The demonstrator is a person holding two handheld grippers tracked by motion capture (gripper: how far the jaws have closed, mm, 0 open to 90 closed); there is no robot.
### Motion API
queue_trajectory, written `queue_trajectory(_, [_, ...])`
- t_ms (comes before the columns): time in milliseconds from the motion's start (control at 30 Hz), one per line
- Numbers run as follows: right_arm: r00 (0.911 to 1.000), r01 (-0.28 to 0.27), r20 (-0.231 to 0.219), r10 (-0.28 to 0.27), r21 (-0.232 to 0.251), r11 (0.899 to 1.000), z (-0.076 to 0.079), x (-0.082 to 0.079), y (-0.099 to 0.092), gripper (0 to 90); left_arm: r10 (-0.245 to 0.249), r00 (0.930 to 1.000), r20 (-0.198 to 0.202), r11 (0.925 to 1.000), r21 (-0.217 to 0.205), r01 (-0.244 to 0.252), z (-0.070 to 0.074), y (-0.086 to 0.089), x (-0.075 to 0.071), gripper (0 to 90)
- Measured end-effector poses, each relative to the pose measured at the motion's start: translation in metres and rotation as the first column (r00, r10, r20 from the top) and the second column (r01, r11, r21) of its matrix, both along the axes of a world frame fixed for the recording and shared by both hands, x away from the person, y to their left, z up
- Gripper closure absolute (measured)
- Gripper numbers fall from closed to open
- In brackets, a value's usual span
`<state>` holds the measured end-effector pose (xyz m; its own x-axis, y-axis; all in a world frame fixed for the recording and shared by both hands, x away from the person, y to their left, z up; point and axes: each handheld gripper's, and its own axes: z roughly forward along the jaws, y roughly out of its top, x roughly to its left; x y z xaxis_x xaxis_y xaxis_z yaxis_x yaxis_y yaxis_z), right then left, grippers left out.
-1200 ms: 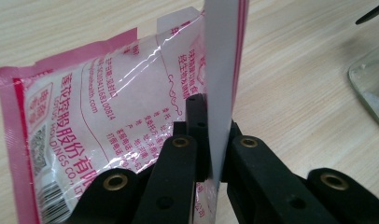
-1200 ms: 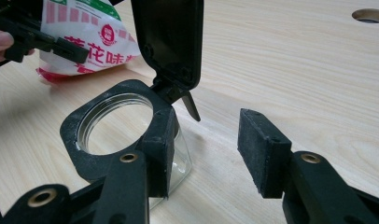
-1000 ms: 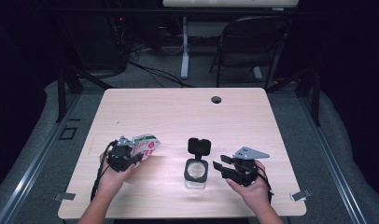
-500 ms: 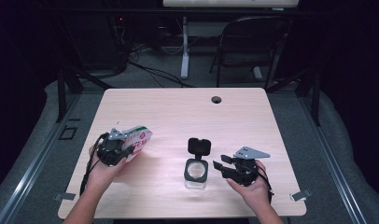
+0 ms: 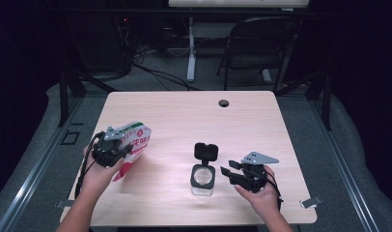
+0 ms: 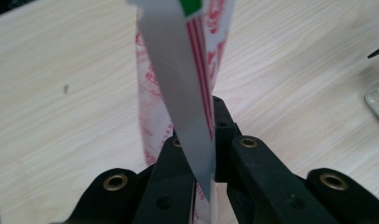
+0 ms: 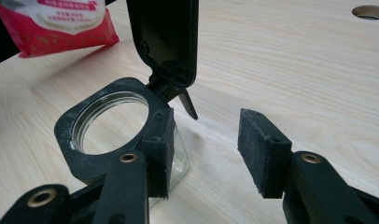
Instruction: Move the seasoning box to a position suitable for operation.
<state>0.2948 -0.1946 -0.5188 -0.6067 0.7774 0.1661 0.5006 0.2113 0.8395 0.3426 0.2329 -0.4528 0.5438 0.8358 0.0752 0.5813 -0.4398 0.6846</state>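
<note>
Two hand-held grippers work over the wooden surface (image 5: pixel 184 121), one at each near corner. At the left, the left hand-held gripper (image 5: pixel 118 145) has its jaws clamped together on the flat edge of a red-and-white pouch (image 5: pixel 132 145), which is held clear of the wood and tilted, its printed face turned up and to the right. In the left gripper view the pouch (image 6: pixel 187 84) rises between the two black jaws as a thin white seam with red stripes and a green patch near the top.

Near the middle of the near edge stands a clear glass jar (image 5: pixel 203 180) with a black square collar, and its black flip lid (image 5: pixel 205 152) stands open on the far side. Just to the right of it, the right hand-held gripper (image 5: pixel 227 172) rests low with its jaws apart and nothing between them, pointing left at the jar. In the right gripper view one pad (image 7: pixel 158 149) lies just beside the jar's collar (image 7: pixel 80 140); whether it touches cannot be told. The other pad stands apart over bare wood, and the jar's mouth is open and looks empty.

A round cable hole (image 5: pixel 224 103) sits near the far edge of the surface, well apart from everything else.
</note>
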Motion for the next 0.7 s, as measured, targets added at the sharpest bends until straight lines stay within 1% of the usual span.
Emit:
queue_trajectory(33, [1.0000, 0.006, 0.001, -0.006, -0.002, 1.000, 0.000, 0.000, -0.001, 56.1, 0.000, 0.9999, 0.012, 1.0000, -0.001, 0.000, 0.006, 0.002, -0.001, 90.0])
queue_trajectory(100, [1.0000, 0.007, 0.001, -0.007, 0.000, 1.000, 0.000, 0.001, -0.001, 56.1, -0.011, 0.9999, 0.010, 0.9999, -0.008, 0.012, 0.012, 0.004, -0.002, 90.0])
queue_trajectory(200, [1.0000, 0.007, 0.004, -0.007, -0.005, 1.000, 0.001, 0.001, -0.002, 55.5, -0.034, 0.9992, 0.019, 0.9990, -0.027, 0.035, 0.020, 0.003, -0.005, 90.0])
queue_trajectory(300, [0.9999, 0.010, 0.011, -0.010, -0.003, 1.000, 0.001, 0.001, -0.003, 53.5, -0.057, 0.9977, 0.037, 0.9973, -0.044, 0.058, 0.026, -0.002, -0.010, 90.0])
queue_trajectory(433, [0.9998, 0.007, 0.018, -0.007, 0.008, 1.000, 0.002, 0.001, -0.003, 50.9, -0.099, 0.9942, 0.042, 0.9938, -0.045, 0.101, 0.031, -0.012, -0.014, 90.0])
queue_trajectory(500, [0.9998, 0.006, 0.020, -0.006, 0.017, 1.000, 0.003, 0.001, -0.003, 50.5, -0.121, 0.9918, 0.041, 0.9912, -0.049, 0.123, 0.032, -0.016, -0.016, 90.0])
queue_trajectory(567, [0.9998, 0.004, 0.021, -0.004, 0.014, 1.000, 0.004, 0.002, -0.004, 49.5, -0.139, 0.9896, 0.037, 0.9882, -0.059, 0.141, 0.033, -0.021, -0.018, 90.0])
queue_trajectory(633, [0.9998, 0.005, 0.019, -0.005, 0.022, 1.000, 0.005, 0.002, -0.006, 48.4, -0.161, 0.9863, 0.033, 0.9841, -0.070, 0.163, 0.034, -0.026, -0.020, 90.0])
queue_trajectory(700, [0.9999, 0.004, 0.014, -0.004, 0.032, 0.999, 0.005, 0.003, -0.007, 47.7, -0.190, 0.9814, 0.024, 0.9784, -0.078, 0.192, 0.034, -0.032, -0.021, 90.0])
